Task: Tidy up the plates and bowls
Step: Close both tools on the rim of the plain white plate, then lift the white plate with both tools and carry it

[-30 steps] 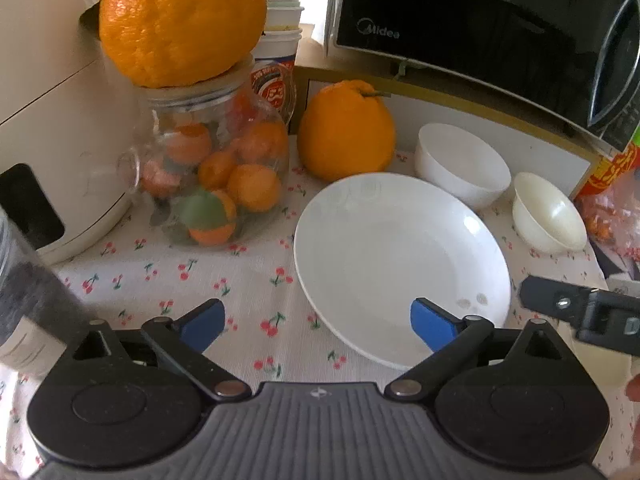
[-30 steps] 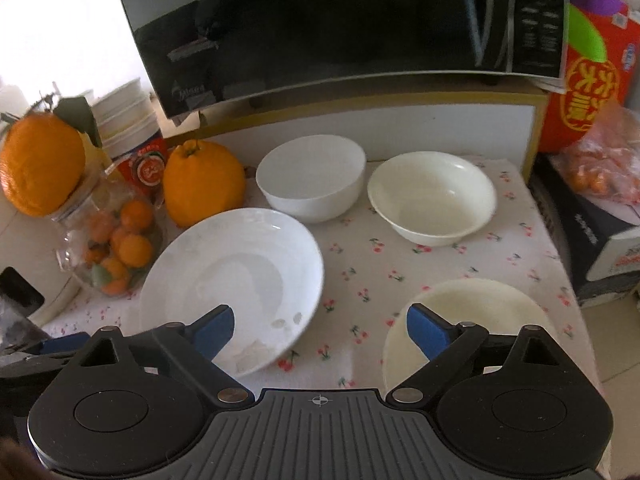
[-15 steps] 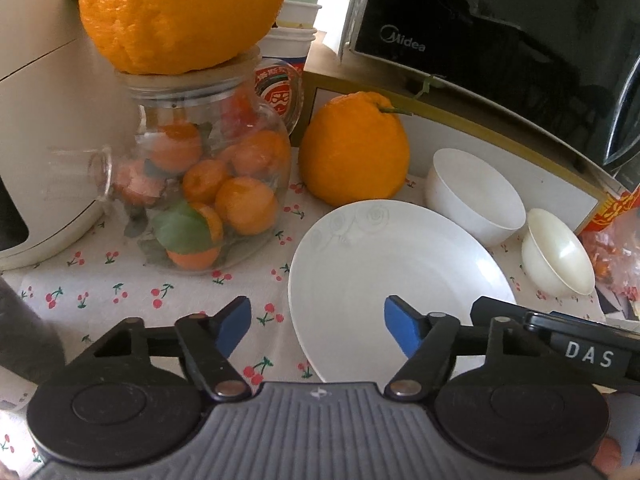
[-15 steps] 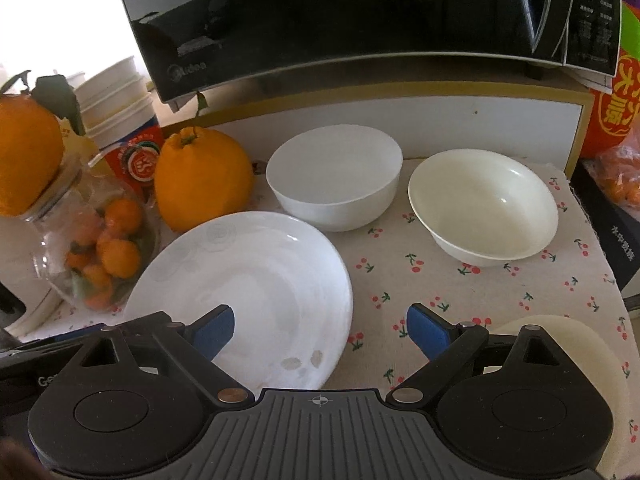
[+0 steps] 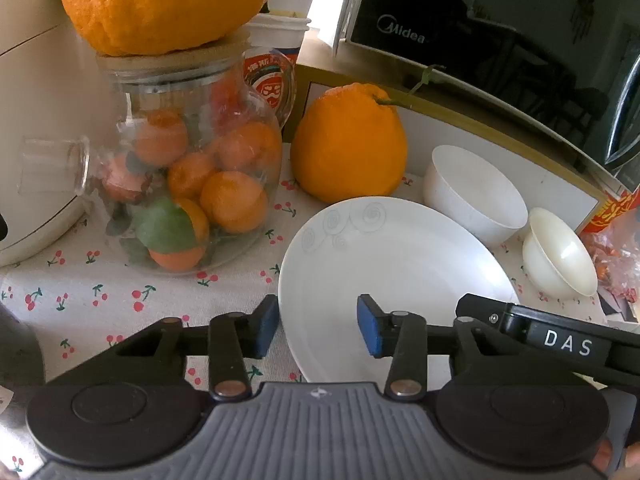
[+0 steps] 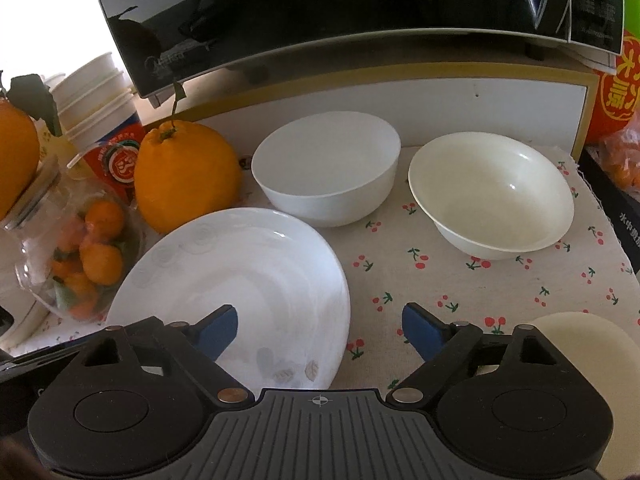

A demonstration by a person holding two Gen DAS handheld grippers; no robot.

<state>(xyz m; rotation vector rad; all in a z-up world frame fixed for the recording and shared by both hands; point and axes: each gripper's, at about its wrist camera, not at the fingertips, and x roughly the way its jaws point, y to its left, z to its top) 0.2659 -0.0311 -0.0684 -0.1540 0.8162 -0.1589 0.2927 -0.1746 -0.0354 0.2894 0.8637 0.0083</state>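
Note:
A large white plate [image 5: 396,264] [image 6: 240,280] lies on the cherry-print cloth. Behind it stand a white bowl [image 5: 476,196] [image 6: 328,168] and a cream bowl [image 5: 560,256] [image 6: 492,196]. A cream plate [image 6: 592,340] shows at the lower right of the right wrist view. My left gripper [image 5: 318,330] is open, its jaws astride the white plate's near left rim. My right gripper [image 6: 320,330] is open and empty, low over the white plate's right edge; its body shows in the left wrist view [image 5: 560,340].
A glass jar of small oranges [image 5: 192,184] with a big orange on its lid stands left. Another big orange [image 5: 348,144] sits behind the plate. A black microwave [image 6: 360,12] on a shelf overhangs the back. Paper cups [image 6: 96,100] and snack bags [image 6: 616,92] flank the scene.
The left gripper moved forward and right to the white plate's rim and its jaws narrowed. The right gripper moved forward and left toward the bowls.

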